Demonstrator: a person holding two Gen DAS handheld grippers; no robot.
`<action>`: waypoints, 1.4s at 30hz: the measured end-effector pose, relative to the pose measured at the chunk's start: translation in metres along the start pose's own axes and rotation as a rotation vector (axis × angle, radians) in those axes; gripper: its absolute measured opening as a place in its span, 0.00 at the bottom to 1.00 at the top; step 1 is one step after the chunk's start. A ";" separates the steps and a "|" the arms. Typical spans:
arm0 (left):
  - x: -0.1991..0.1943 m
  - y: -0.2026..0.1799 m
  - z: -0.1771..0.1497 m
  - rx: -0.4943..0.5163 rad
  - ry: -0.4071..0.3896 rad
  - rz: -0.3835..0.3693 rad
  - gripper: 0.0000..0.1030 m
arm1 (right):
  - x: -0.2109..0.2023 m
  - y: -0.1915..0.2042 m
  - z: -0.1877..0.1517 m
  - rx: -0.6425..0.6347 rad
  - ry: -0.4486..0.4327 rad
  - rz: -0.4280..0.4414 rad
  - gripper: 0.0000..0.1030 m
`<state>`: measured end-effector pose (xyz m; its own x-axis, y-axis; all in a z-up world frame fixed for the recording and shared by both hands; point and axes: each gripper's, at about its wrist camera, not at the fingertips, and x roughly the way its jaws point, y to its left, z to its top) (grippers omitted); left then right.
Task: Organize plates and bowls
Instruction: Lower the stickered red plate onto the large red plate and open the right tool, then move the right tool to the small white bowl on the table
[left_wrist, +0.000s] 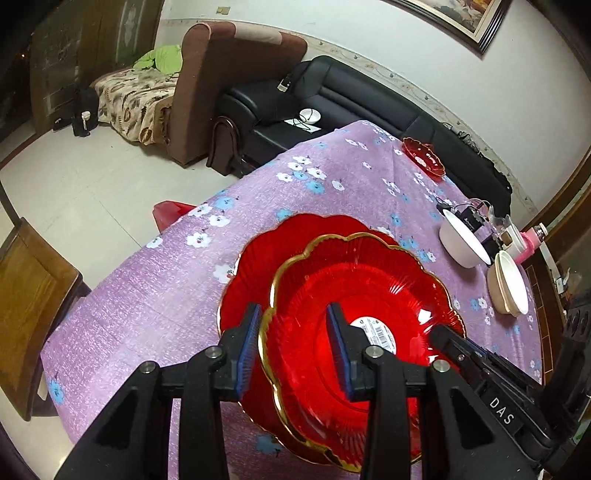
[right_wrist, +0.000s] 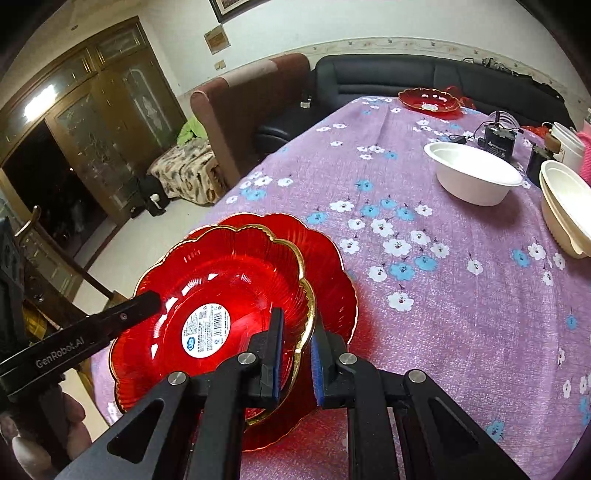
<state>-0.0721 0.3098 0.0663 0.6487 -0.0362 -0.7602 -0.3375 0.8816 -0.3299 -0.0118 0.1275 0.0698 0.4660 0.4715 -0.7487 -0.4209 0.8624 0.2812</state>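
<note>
Red scalloped gold-rimmed glass plate (left_wrist: 369, 295), lower centre: fragile, slick; your left gripper (left_wrist: 295, 347) and right gripper (right_wrist: 297, 354) straddle opposite rims, jaws parted, not clamped.

Legible markings:

- "DAS": white letters on the black body of the right gripper (left_wrist: 448, 341), seen in the left wrist view.
- "GenRobot.AI": grey letters on the black body of the left gripper (right_wrist: 153, 301), seen in the right wrist view.
- Round white sticker (right_wrist: 206, 329) at the centre of the upper red plate (right_wrist: 177, 280): carries a barcode, a QR-type code and a blue logo. The fine print is too small to read.
</note>
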 end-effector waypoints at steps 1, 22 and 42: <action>-0.001 0.001 0.000 -0.002 -0.005 -0.004 0.39 | 0.001 -0.001 0.000 0.009 0.000 0.002 0.16; -0.062 -0.024 -0.002 0.043 -0.161 -0.010 0.80 | -0.058 -0.027 0.000 0.076 -0.171 0.011 0.50; -0.059 -0.123 -0.033 0.231 -0.069 -0.212 0.88 | -0.098 -0.108 -0.016 0.215 -0.236 -0.007 0.50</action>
<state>-0.0916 0.1877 0.1334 0.7352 -0.2059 -0.6458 -0.0312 0.9415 -0.3357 -0.0242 -0.0144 0.1031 0.6470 0.4731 -0.5980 -0.2543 0.8732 0.4158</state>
